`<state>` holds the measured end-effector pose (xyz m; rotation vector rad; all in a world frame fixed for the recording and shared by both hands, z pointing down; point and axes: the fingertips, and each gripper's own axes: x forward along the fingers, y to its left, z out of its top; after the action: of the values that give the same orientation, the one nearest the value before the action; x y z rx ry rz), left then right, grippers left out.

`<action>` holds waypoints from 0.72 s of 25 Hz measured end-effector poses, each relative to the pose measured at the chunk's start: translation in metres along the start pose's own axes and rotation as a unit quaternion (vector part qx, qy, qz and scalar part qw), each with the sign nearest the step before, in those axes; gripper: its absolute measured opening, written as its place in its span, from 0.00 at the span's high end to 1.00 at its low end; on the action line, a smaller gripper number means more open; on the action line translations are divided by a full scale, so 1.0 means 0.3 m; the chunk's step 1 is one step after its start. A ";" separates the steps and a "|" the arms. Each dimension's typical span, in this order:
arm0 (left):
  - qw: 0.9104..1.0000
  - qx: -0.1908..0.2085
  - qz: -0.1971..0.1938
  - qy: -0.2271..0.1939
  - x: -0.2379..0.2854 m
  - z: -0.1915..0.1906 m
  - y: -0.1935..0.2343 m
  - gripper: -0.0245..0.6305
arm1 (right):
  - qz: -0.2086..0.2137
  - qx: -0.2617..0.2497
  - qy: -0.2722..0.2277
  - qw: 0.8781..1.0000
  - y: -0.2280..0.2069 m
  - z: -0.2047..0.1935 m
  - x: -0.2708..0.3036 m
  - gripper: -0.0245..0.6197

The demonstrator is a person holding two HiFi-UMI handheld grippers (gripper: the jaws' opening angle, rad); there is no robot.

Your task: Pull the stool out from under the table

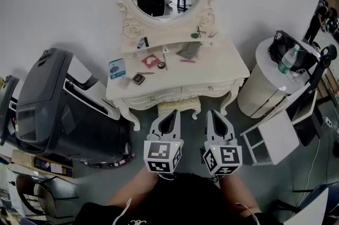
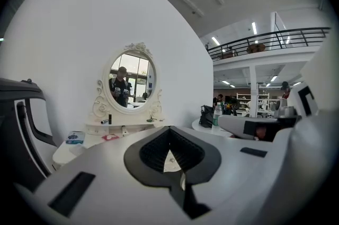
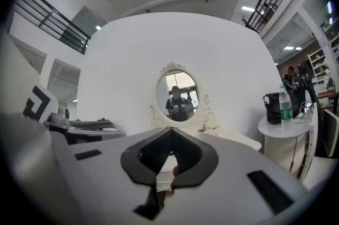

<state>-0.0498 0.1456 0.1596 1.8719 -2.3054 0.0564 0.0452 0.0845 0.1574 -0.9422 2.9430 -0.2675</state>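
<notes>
The pale cushioned stool point(image 1: 179, 106) sits tucked under the white dressing table point(image 1: 225, 66), with only its front edge showing between the table legs. Both grippers hover just in front of it, side by side, above the grey floor. My left gripper point(image 1: 172, 113) points at the stool's left part and is shut with nothing in it. My right gripper point(image 1: 211, 113) points just right of the stool, also shut and empty. In the left gripper view point(image 2: 169, 128) and the right gripper view point(image 3: 170, 129) the jaw tips meet and the table's oval mirror point(image 3: 179, 90) stands ahead.
A big black-and-grey machine point(image 1: 58, 102) stands close on the table's left. A round white side table point(image 1: 263, 78) carrying a black bag point(image 1: 288, 48) and a bottle point(image 1: 287, 60) stands to the right, with a white shelf unit point(image 1: 273, 139) in front of it. Small cosmetics lie on the tabletop.
</notes>
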 end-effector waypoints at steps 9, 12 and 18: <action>0.999 0.013 0.024 -0.020 0.190 0.106 0.195 0.96 | 0.001 -0.058 -0.006 0.998 0.025 0.059 0.297 0.96; 1.000 0.006 0.020 -0.012 0.235 0.098 0.239 0.96 | -0.005 -0.054 0.002 0.999 0.024 0.050 0.356 0.96; 1.000 -0.007 0.006 0.014 0.343 0.081 0.337 0.96 | -0.026 -0.037 0.034 0.998 0.015 -0.015 0.478 0.96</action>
<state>-0.1712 0.0641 0.1597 1.8385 -2.2931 0.0658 -0.0746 0.0056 0.1632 -1.0391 3.0127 -0.1973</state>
